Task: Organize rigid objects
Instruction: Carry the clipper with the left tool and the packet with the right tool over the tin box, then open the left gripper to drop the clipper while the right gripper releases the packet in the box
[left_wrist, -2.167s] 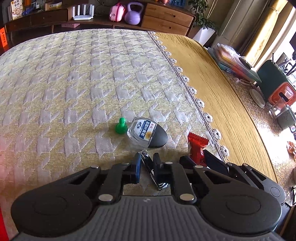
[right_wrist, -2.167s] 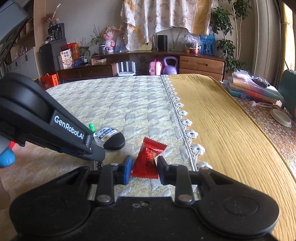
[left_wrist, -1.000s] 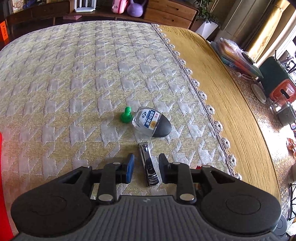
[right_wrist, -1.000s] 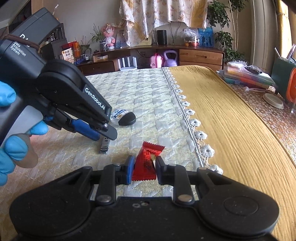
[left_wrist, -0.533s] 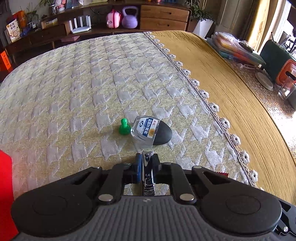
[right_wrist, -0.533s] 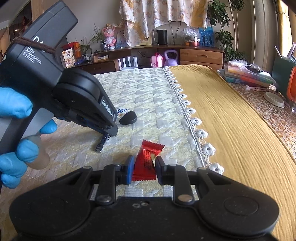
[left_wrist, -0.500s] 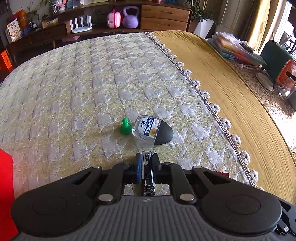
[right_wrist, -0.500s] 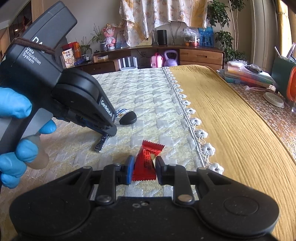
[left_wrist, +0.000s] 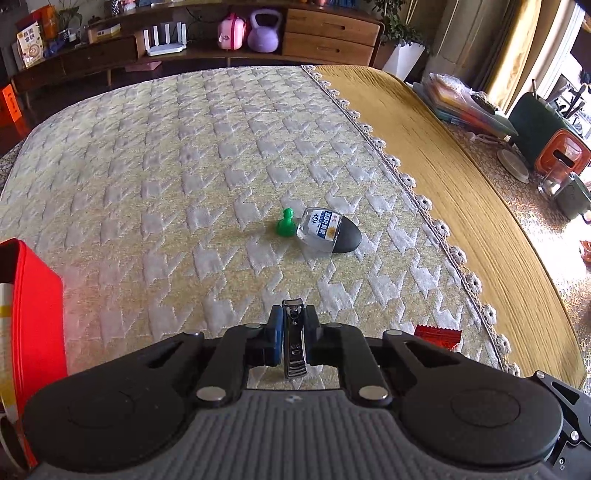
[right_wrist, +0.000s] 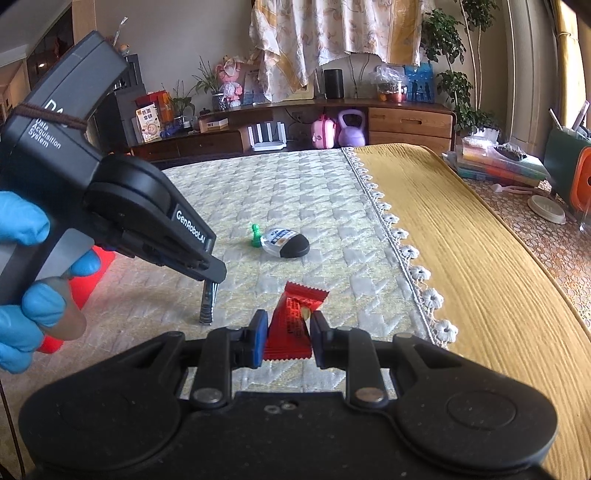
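My left gripper (left_wrist: 293, 338) is shut on a silver nail clipper (left_wrist: 294, 349) and holds it above the patterned cloth; the clipper hangs from it in the right wrist view (right_wrist: 207, 301). My right gripper (right_wrist: 286, 332) is shut on a red snack packet (right_wrist: 291, 321), just above the cloth. A green pawn-shaped piece (left_wrist: 285, 220) and a small clear bottle with a black cap (left_wrist: 328, 233) lie side by side further ahead, also in the right wrist view (right_wrist: 284, 242).
A red box (left_wrist: 29, 295) stands at the left edge. The pale patterned cloth (left_wrist: 166, 166) ends in a lace trim, with yellow cloth (left_wrist: 461, 177) to its right. Books and containers (right_wrist: 498, 162) lie at the far right.
My left gripper closed on the nail clipper and has lifted it off the cloth, moving left. My right gripper still holds the red packet in about the same place.
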